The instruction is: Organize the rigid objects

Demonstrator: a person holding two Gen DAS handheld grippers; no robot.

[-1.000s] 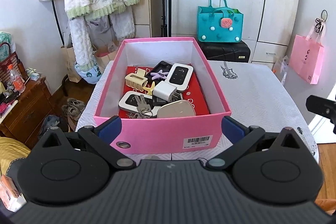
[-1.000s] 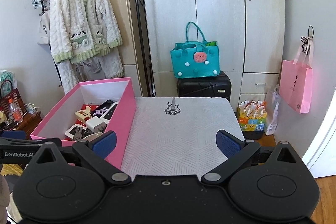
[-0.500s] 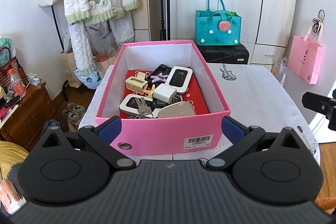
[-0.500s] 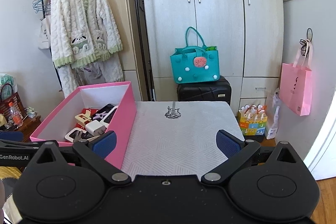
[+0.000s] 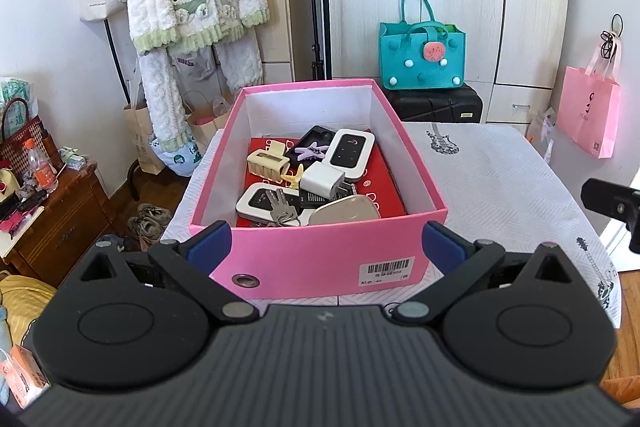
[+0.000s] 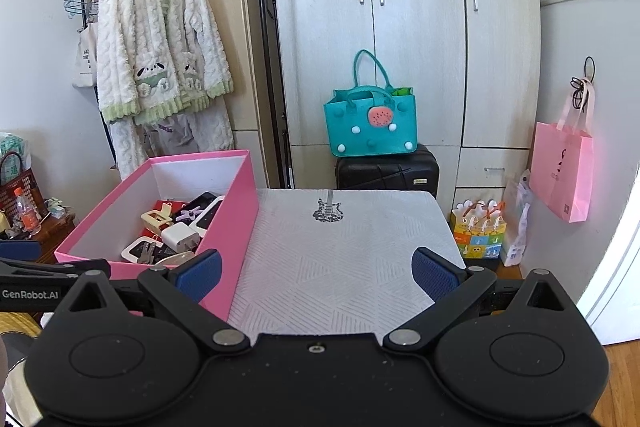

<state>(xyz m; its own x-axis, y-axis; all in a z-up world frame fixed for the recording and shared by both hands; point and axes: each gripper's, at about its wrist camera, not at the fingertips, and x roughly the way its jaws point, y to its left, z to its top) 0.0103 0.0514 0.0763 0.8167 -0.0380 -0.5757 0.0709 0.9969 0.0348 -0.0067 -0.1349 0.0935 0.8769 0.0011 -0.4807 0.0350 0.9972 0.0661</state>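
Note:
A pink box (image 5: pixel 320 259) stands on the white tablecloth (image 5: pixel 500 187). It holds small rigid things: a beige hair claw (image 5: pixel 266 163), a white charger plug (image 5: pixel 323 178), two white pocket routers (image 5: pixel 352 153), keys (image 5: pixel 282 209), a purple star clip (image 5: pixel 312 150) and a silver oval case (image 5: pixel 346 210). My left gripper (image 5: pixel 324 247) is open and empty, just in front of the box's near wall. My right gripper (image 6: pixel 316 273) is open and empty over the cloth, to the right of the box (image 6: pixel 240 211).
A teal bag (image 6: pixel 372 123) sits on a black suitcase (image 6: pixel 386 171) behind the table. A pink paper bag (image 6: pixel 562 171) hangs at the right. A white robe (image 6: pixel 156 55) hangs at the left. A wooden cabinet (image 5: pixel 52 219) with clutter stands left of the table.
Both grippers have drawn back and risen a little, so the box and table look smaller and lower. Nothing was taken hold of or let go.

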